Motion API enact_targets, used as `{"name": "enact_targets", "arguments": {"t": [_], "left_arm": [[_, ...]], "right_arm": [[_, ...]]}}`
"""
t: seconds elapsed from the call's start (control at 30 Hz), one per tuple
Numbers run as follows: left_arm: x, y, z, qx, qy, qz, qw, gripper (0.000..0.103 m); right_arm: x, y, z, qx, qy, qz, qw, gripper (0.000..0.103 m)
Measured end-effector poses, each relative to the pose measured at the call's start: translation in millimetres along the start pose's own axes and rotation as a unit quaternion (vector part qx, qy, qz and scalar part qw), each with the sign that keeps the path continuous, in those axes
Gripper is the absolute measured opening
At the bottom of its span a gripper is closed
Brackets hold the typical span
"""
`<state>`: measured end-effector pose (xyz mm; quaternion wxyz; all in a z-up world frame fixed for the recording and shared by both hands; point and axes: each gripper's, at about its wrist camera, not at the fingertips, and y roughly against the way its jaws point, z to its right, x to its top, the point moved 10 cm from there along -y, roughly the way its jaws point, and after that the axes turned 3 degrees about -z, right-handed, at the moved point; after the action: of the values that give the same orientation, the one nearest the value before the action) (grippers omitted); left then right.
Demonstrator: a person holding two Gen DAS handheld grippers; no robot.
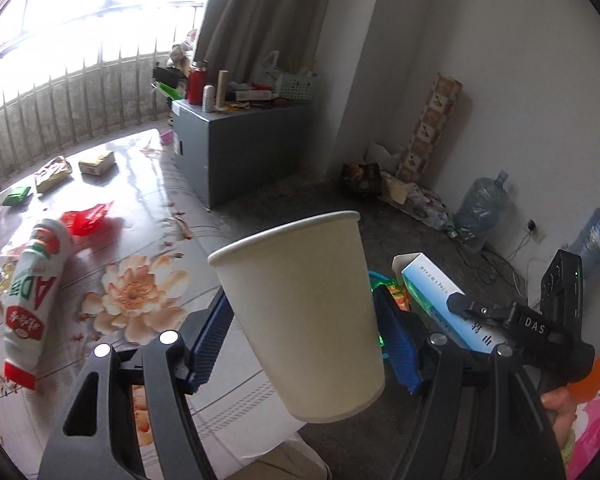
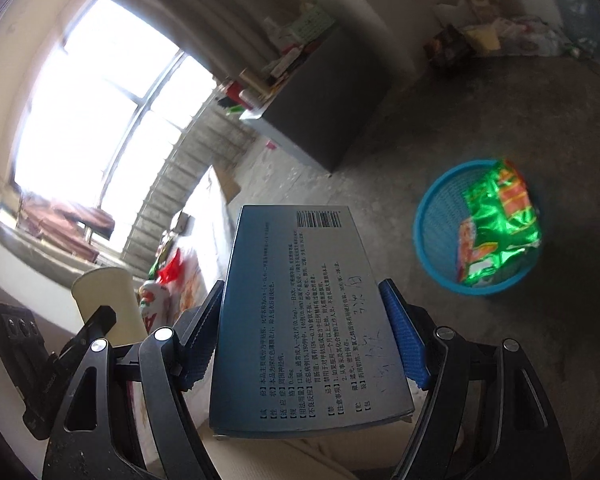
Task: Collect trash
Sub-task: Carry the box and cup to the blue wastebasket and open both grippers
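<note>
My left gripper (image 1: 302,340) is shut on a white paper cup (image 1: 300,312), held tilted with its mouth to the upper left, above the edge of a flowered cloth (image 1: 140,300). My right gripper (image 2: 304,336) is shut on a flat blue carton (image 2: 300,312) printed with text and a barcode. That carton (image 1: 436,292) shows at the right of the left wrist view, and the cup (image 2: 104,304) at the lower left of the right wrist view. A blue trash basket (image 2: 476,232) holding green foil wrappers (image 2: 500,224) stands on the floor ahead and to the right.
On the flowered cloth lie a white and red bottle (image 1: 32,304), a red wrapper (image 1: 88,216) and several snack packets (image 1: 96,160). A grey cabinet (image 1: 240,148) loaded with clutter stands by the curtain. Water jugs (image 1: 480,208) and litter line the wall. A person's hand (image 1: 560,412) holds the right gripper.
</note>
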<state>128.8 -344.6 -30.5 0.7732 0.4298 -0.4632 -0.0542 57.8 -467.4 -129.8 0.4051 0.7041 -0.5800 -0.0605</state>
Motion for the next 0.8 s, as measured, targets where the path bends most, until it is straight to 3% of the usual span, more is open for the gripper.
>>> {"name": "enact_targets", "arguments": {"t": [0.17,0.33,0.5,0.57,0.6,0.73,0.8], "left_arm": [[13.4,-60.8,43.7,-0.045,-0.013,-0.052,0.9976,0.069],[25.8,-130.8,87.2,-0.070,-0.032,-0.102,0.9918,0.069],[33.4,-195.4,123.4,-0.068,-0.055,-0.130,0.9877,0.071],[32.7,-223.1,131.2,-0.065,-0.057,-0.139,0.9866,0.084],[29.4,-239.3,135.2,-0.058,-0.064,-0.149,0.9851,0.093],[10.1,-280.9,137.0,-0.027,-0.068,-0.191,0.9788,0.093],[6.4,-281.9,135.6,-0.038,-0.047,-0.194,0.9791,0.093]], "right_arm": [[22.9,17.8,73.9,-0.036,-0.083,0.023,0.996,0.071],[37.4,6.7,111.5,-0.043,-0.130,0.020,0.990,0.071],[66.3,-15.6,137.1,-0.024,-0.174,0.027,0.984,0.075],[78.8,-29.4,153.1,-0.015,-0.186,0.036,0.982,0.089],[81.8,-38.1,164.1,-0.023,-0.193,0.034,0.980,0.089],[71.0,-64.9,215.3,-0.105,-0.228,0.003,0.968,0.086],[62.4,-61.0,219.5,-0.095,-0.233,0.008,0.968,0.086]]}}
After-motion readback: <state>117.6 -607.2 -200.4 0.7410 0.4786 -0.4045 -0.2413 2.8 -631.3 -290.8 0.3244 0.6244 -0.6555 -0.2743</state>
